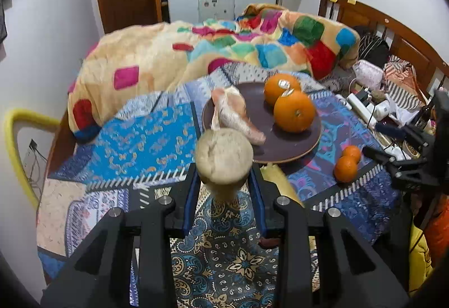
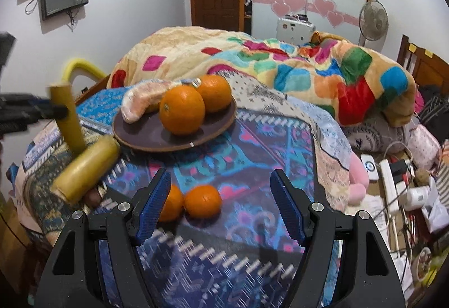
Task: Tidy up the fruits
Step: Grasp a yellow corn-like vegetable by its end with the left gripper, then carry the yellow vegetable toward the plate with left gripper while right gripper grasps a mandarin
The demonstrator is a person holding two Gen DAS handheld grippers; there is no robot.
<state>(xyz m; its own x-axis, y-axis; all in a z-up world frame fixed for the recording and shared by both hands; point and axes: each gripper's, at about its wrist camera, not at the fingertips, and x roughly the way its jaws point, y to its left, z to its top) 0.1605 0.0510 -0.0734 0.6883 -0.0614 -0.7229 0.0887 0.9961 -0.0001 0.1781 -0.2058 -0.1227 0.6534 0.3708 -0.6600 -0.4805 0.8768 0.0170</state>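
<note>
My left gripper [image 1: 224,176] is shut on a yellowish wrapped corn piece [image 1: 223,156] and holds it upright just above the bed, near the front rim of a dark round plate [image 1: 291,152]. The plate holds two large oranges [image 1: 294,111] and a wrapped pomelo segment [image 1: 235,114]. From the right wrist view the held corn piece [image 2: 67,114] stands at the left, with a second corn piece [image 2: 87,167] lying beside the plate [image 2: 157,139]. My right gripper [image 2: 220,190] is open above two small oranges [image 2: 202,200] on the patterned cloth.
A multicoloured blanket [image 2: 280,64] is heaped behind the plate. A power strip, cables and clutter [image 2: 393,187] lie at the right by the wooden headboard [image 1: 393,36]. A yellow chair frame [image 1: 11,134] stands at the bed's left edge.
</note>
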